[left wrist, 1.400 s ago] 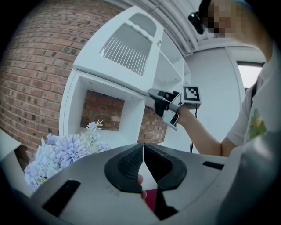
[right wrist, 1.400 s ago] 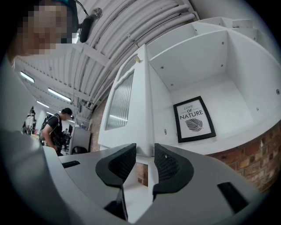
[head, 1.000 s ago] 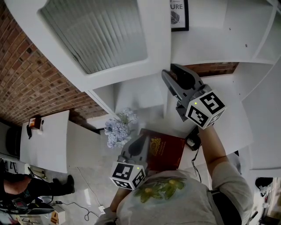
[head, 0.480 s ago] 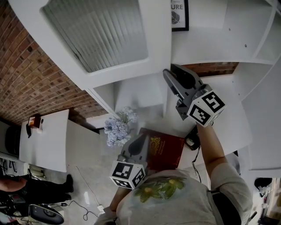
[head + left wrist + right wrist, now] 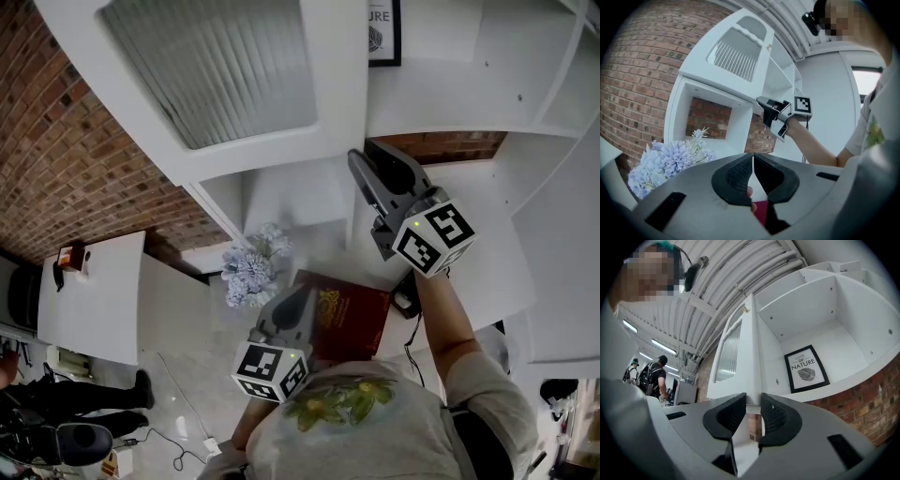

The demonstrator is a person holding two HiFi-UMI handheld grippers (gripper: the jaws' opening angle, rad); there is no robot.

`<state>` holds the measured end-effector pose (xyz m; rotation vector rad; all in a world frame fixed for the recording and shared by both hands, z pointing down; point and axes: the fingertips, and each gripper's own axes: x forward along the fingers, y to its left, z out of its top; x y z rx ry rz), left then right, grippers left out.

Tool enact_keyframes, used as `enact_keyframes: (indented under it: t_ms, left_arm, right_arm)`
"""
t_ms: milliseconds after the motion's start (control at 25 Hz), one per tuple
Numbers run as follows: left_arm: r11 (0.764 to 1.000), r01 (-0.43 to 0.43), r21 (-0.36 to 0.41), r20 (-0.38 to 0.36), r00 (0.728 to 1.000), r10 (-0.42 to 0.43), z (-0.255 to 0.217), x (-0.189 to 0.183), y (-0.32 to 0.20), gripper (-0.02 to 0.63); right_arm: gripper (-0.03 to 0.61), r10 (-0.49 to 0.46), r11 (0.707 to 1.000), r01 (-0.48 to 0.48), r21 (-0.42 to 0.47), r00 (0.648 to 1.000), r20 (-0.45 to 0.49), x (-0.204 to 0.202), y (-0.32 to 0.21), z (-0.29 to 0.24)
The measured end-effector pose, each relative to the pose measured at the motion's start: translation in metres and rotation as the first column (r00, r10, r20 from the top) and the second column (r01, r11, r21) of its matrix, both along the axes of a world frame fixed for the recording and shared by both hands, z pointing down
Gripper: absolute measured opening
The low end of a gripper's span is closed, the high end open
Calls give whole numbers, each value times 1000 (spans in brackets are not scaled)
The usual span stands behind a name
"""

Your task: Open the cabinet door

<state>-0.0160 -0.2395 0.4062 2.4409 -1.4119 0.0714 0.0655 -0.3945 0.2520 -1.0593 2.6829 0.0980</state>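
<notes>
Forearm (image 5: 439, 314) raised; right claw (image 5: 363, 155) seemingly clamping cabinet door (image 5: 330, 94) edge.

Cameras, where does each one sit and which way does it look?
Head view: on the person's head, looking down at the cabinet door; left claw, right claw, arms and shirt show.
Left gripper view: on the left claw, looking up past flowers at the cabinet; its shut jaws show.
Right gripper view: on the right claw, looking up along the door edge it grips; its jaws show.
Shared: all three show the cabinet door.
</notes>
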Motion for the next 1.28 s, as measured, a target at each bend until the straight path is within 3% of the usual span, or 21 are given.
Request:
enact_keyframes:
  t_ms: [320,1280]
  left_arm:
    - [1000,4,-4,0,1000,-4,-4,-3,7,20]
    - [1000,-30,-7,-8,1000,30,-1,2,34,20]
  right_arm:
    - [101,29,1000,-30,-10,999,-13,-1,4,0]
    - [83,170,984,-161,74,976,-133,-1,53,0]
